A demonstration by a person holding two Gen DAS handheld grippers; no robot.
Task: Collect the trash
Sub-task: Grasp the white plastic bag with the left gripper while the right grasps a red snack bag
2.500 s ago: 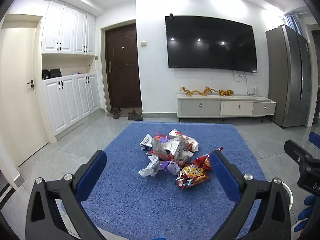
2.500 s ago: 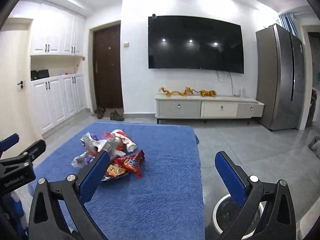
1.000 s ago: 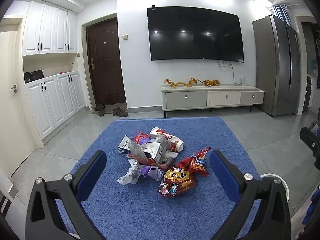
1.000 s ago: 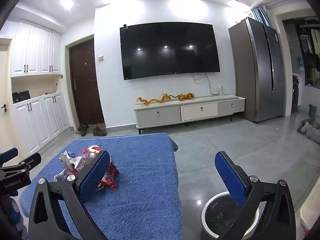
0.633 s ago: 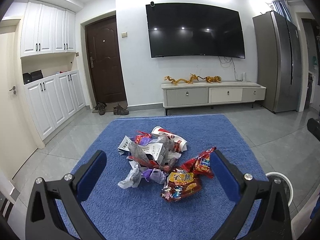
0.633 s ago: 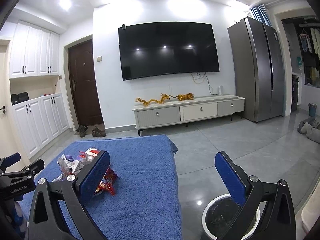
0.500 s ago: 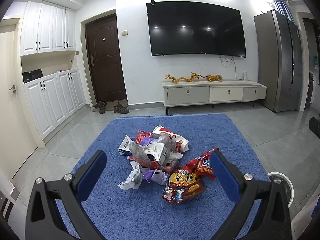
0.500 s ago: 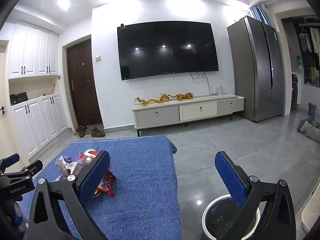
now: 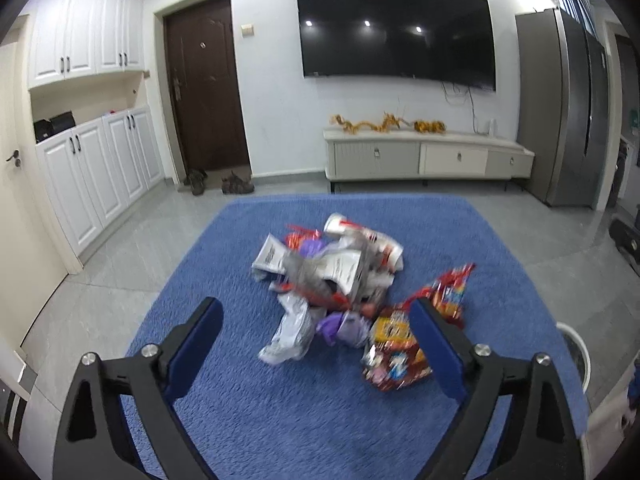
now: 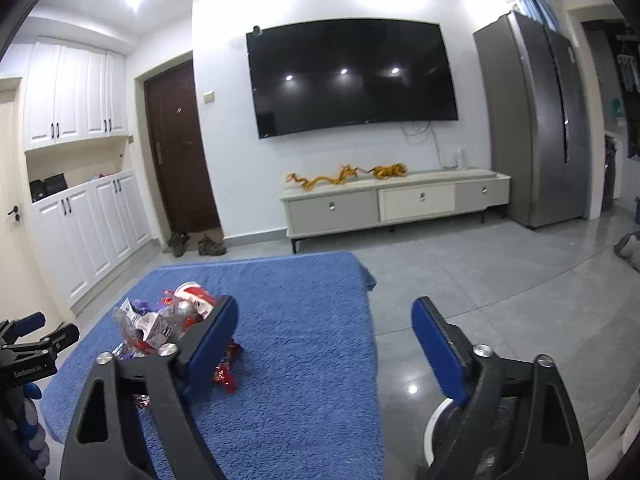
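Observation:
A pile of crumpled wrappers and paper trash (image 9: 332, 272) lies on a table covered with a blue cloth (image 9: 280, 412). A red and yellow snack bag (image 9: 400, 348) lies at the pile's near right, partly behind my right finger. My left gripper (image 9: 316, 344) is open and empty, just short of the pile. My right gripper (image 10: 324, 344) is open and empty over the cloth's right part; the pile (image 10: 160, 324) sits to its left, partly hidden by its left finger. A white-rimmed trash bin (image 10: 444, 424) stands on the floor at lower right.
The bin's rim (image 9: 576, 356) shows right of the table in the left wrist view. The left gripper (image 10: 28, 356) shows at the right wrist view's left edge. A TV cabinet (image 9: 424, 160), fridge (image 9: 568, 112), white cupboards (image 9: 96, 168) and a dark door (image 9: 204, 92) line the room.
My left gripper has moved in closer to the trash pile, which now looks larger and lower between the fingers. My right gripper has shifted slightly left; both stay open.

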